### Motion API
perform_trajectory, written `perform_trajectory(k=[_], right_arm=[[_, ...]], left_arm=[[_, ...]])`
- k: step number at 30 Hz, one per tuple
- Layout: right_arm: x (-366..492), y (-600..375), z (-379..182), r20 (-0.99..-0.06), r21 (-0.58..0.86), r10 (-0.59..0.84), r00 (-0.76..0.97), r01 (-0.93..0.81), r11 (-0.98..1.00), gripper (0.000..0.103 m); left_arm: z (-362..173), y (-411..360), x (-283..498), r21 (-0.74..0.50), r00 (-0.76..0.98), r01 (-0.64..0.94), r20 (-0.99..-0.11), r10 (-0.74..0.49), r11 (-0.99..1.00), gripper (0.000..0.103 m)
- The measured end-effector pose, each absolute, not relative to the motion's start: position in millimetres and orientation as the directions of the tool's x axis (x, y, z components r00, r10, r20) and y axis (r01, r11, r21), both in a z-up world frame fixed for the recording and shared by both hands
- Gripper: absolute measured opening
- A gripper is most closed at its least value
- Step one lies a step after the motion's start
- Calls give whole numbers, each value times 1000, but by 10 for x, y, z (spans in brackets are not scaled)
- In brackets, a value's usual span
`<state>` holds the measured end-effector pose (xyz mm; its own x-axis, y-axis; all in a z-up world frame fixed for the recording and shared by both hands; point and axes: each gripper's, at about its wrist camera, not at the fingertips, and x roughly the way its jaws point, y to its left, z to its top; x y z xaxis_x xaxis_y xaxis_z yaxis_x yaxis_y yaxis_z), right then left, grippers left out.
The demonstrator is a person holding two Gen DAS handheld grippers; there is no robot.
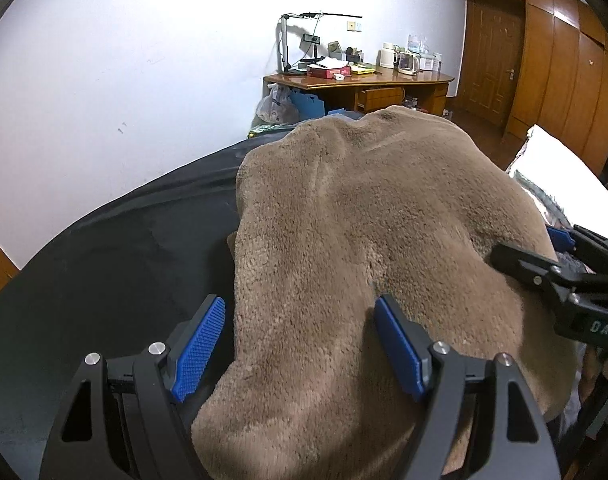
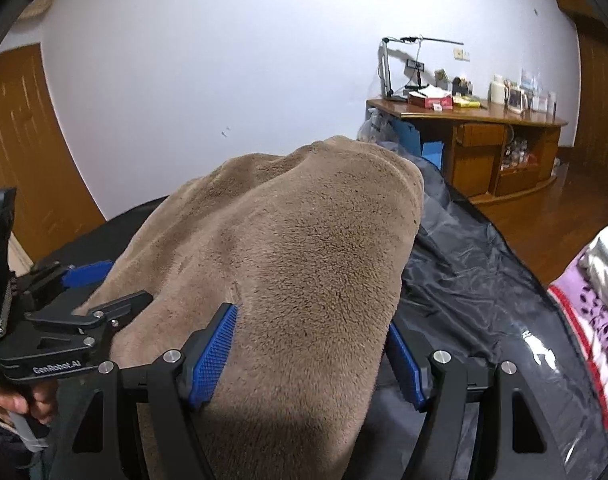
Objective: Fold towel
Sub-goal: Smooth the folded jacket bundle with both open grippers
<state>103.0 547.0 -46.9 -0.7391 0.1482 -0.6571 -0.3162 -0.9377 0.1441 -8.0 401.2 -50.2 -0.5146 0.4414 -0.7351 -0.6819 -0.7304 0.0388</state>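
Observation:
A brown plush towel (image 1: 364, 220) lies bunched in a thick fold on a dark sheet (image 1: 123, 260) spread over a bed. My left gripper (image 1: 299, 344) straddles the towel's near left edge. Its blue pads stand wide, and the left pad is just clear of the cloth. My right gripper (image 2: 310, 356) straddles the near right edge of the towel (image 2: 295, 220) with spread jaws; the pile brushes the pads but is not pinched. Each gripper also shows in the other's view: the right gripper (image 1: 544, 248) at the towel's right side, the left gripper (image 2: 103, 288) at its left.
A wooden desk (image 1: 360, 80) cluttered with a lamp, kettle and boxes stands against the white wall beyond the bed. Wooden doors (image 1: 492, 60) fill the right. A white pillow (image 1: 552, 168) and purple flowered bedding (image 2: 592, 320) lie to the right. A hand (image 2: 27, 400) grips the left handle.

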Motion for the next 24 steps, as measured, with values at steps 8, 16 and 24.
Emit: perform_trajectory(k=[8, 16, 24], right_arm=[[894, 5364, -526, -661, 43, 203, -723, -307, -951, 73], [681, 5405, -585, -668, -17, 222, -710, -284, -959, 74], [683, 5452, -627, -664, -41, 232, -711, -274, -961, 84]], left_arm=[[-552, 3925, -39, 24, -508, -677, -738, 444, -736, 81], [-616, 3977, -13, 3, -500, -673, -739, 452, -740, 81], [-658, 4031, 23, -17, -491, -673, -737, 464, -740, 83]])
